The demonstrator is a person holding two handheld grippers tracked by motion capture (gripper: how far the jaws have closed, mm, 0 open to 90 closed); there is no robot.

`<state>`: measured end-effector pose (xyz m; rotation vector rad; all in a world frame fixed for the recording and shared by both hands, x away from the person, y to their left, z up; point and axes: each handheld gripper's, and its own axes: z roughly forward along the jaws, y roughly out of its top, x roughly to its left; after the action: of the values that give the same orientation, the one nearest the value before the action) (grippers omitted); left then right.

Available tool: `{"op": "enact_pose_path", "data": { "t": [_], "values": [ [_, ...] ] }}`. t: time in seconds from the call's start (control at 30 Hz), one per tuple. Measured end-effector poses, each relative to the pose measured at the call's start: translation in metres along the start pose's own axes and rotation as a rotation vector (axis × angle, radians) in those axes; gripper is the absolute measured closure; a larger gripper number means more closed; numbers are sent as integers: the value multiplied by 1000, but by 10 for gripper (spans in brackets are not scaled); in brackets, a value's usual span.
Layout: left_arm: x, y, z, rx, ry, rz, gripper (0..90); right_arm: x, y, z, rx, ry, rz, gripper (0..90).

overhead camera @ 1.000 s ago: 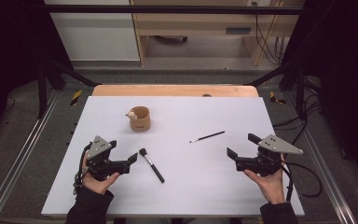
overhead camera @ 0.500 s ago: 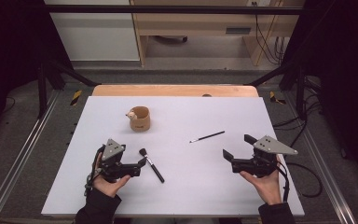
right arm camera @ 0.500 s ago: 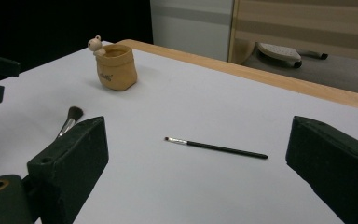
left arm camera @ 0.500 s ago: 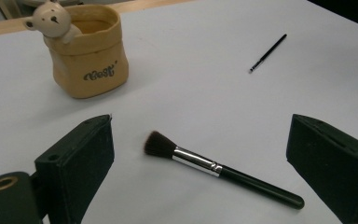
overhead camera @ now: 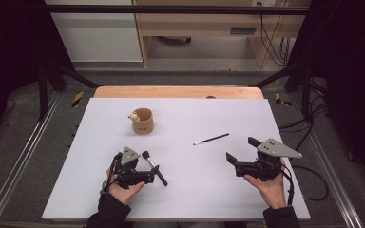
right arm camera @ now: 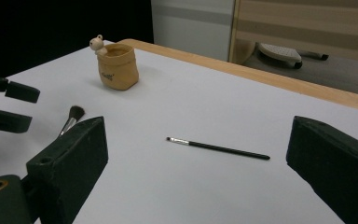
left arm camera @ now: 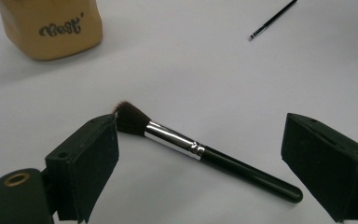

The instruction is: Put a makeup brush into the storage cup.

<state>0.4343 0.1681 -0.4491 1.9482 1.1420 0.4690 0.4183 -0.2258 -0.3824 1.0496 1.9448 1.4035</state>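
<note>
L gripper [overhead camera: 153, 178] jaws wide, straddling brush [left arm camera: 205, 153] flat on table [overhead camera: 204, 199], lined up for pickup. R gripper [overhead camera: 240, 154] jaws wide, idle nr liner [overhead camera: 211, 139].

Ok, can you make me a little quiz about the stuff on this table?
1. True or false: the left gripper has its fingers shut on the fat brush.
2. Which thing lies between the right gripper's open fingers in its own view? A) thin brush B) tan cup C) spoon
3. Fill in: the fat brush lies flat on the white ____.

Key: 1 false, the fingers are open around it; 2 A; 3 table.
</note>
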Motion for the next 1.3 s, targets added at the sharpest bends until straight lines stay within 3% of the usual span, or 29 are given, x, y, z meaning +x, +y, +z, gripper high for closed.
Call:
{"op": "enact_pose_path", "data": {
  "t": [0.2, 0.53, 0.97, 1.3],
  "values": [
    [-7, -5, 11, 35, 6, -4, 131, 0, -1, 2, 8, -3, 0, 59],
    [-18, -11, 28, 97, 57, -14, 236, 0, -1, 1, 3, -2, 1, 59],
    [-19, -14, 32, 122, 65, -28, 340, 0, -1, 1, 6, 0, -1, 59],
    [-19, -14, 29, 136, 74, -4, 477, 0, -1, 1, 7, -1, -2, 59]
  ]
}}
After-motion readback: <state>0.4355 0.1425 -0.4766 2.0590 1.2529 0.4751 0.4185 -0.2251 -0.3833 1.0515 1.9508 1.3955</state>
